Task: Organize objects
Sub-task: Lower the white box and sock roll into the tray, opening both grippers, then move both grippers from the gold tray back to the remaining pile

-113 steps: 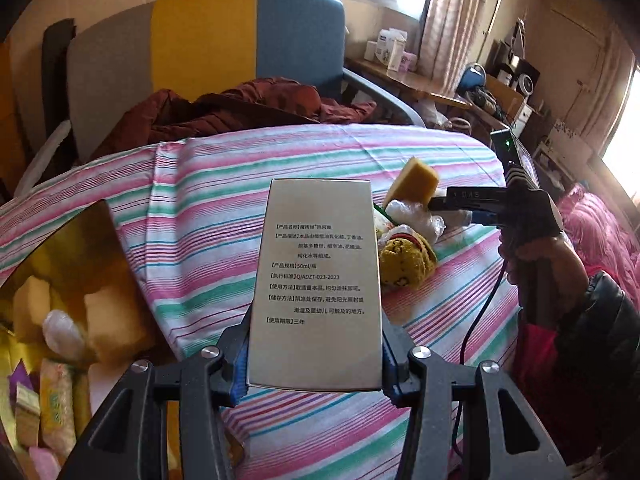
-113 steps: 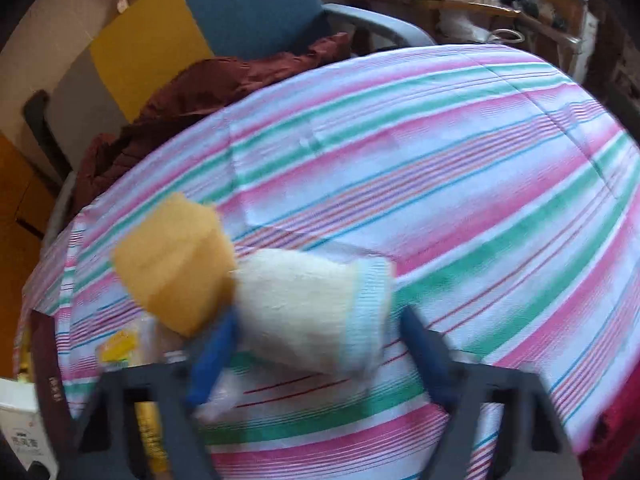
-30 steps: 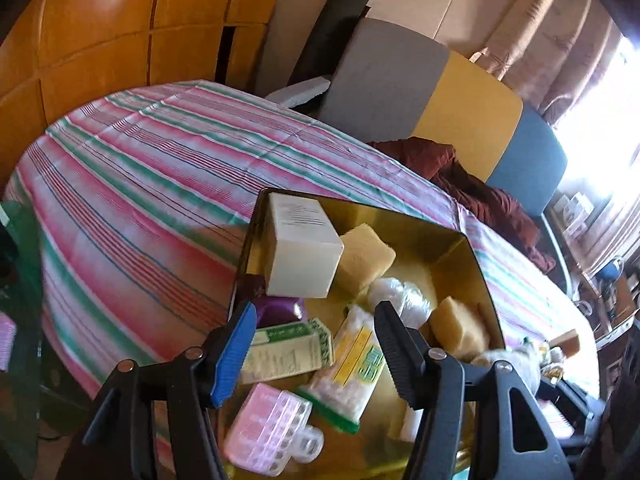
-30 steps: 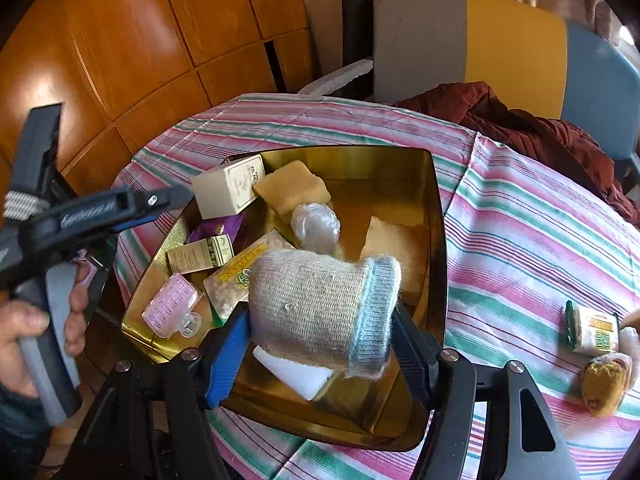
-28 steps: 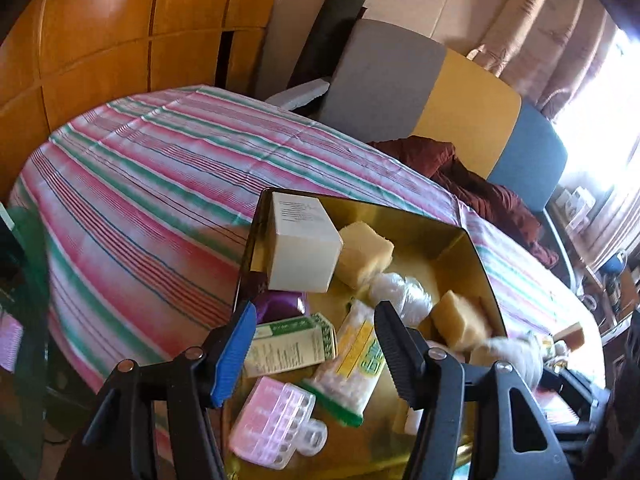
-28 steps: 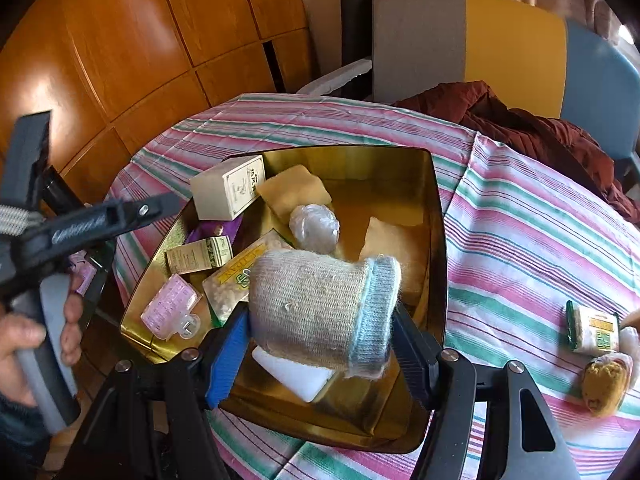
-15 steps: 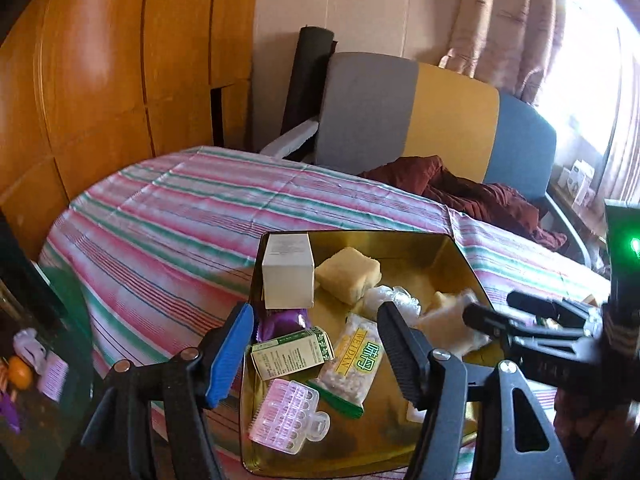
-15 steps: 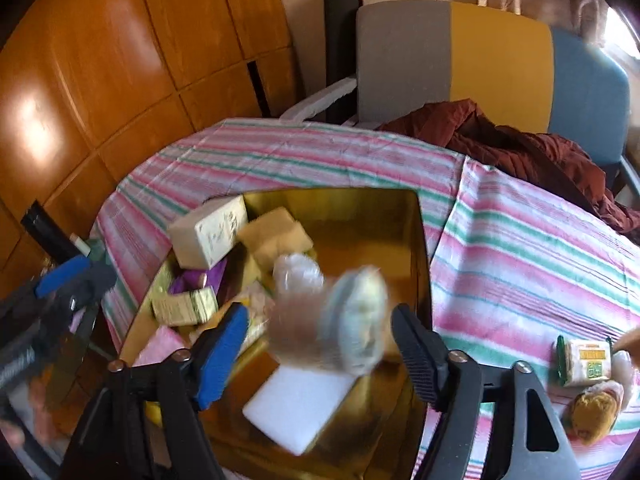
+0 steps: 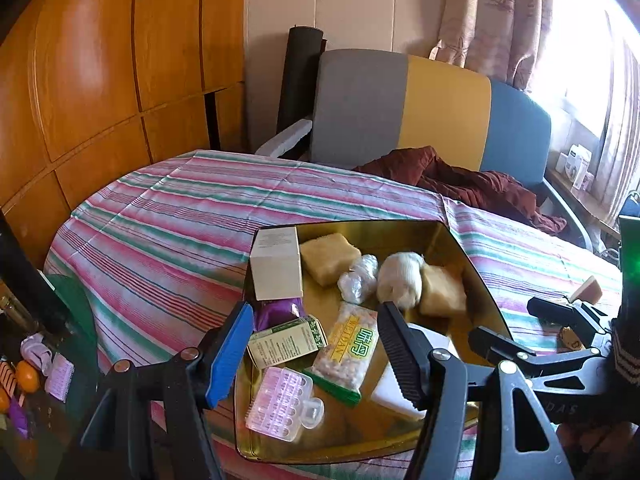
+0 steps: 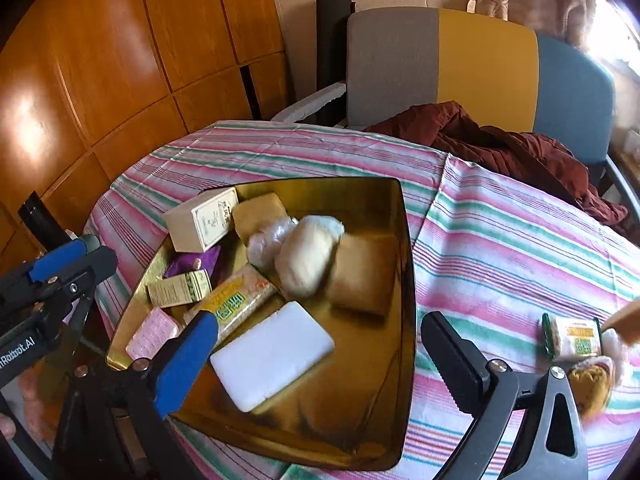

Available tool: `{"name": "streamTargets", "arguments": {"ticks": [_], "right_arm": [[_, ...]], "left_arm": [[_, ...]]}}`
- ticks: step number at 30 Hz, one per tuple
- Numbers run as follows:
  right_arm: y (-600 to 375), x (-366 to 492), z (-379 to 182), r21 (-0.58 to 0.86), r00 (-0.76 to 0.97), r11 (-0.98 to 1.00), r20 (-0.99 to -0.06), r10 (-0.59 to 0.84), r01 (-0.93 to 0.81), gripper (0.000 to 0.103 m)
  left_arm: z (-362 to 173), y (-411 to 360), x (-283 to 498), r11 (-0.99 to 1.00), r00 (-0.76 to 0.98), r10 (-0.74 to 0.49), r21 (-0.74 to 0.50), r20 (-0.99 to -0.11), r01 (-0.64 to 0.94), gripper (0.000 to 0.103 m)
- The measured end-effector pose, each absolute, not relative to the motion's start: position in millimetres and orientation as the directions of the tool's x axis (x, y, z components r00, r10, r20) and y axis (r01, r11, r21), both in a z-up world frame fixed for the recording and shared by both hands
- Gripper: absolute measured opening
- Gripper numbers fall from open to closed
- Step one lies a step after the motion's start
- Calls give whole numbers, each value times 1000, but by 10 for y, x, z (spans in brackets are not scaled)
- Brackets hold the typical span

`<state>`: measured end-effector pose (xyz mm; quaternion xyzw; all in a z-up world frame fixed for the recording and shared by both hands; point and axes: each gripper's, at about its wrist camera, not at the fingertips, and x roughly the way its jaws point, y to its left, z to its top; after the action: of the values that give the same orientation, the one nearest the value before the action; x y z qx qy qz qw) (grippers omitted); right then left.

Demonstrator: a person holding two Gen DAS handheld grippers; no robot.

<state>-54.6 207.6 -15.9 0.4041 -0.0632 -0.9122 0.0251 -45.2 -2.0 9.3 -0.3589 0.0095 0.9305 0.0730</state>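
Now both tools hang wide and empty, left tool (image 9: 316, 344), right tool (image 10: 320, 356). Rolled sock (image 10: 308, 254) lies in the gold tray (image 10: 406, 280), soft and light; remaining snack packet (image 10: 574, 338) waits on the tabletop, crinkly, best pinched across its middle.

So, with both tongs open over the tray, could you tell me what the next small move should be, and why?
Probably swing the right tongs toward the snack packet on the tablecloth. They are open and hold nothing, the sock already lies in the gold tray, and that packet sits outside it.
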Motion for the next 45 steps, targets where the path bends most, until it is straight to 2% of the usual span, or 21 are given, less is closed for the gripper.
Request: {"name": "streamTargets", "arguments": {"ticks": [20, 27, 37, 45], "right_arm": [[2204, -240, -62, 92, -701, -993, -713, -13, -75, 103], [2471, -141, -76, 116, -699, -984, -715, 14, -138, 103], [3318, 237, -201, 155, -657, -929, -745, 115, -337, 103], [4337, 690, -53, 186, -627, -821, -739, 245, -540, 103]], "left_arm": [[13, 100, -323, -980, -699, 165, -35, -696, -197, 66], [-7, 237, -284, -969, -683, 192, -28, -705, -244, 66], [-105, 508, -283, -943, -623, 259, -55, -738, -327, 66], [-94, 826, -274, -893, -556, 359, -102, -750, -439, 66]]}}
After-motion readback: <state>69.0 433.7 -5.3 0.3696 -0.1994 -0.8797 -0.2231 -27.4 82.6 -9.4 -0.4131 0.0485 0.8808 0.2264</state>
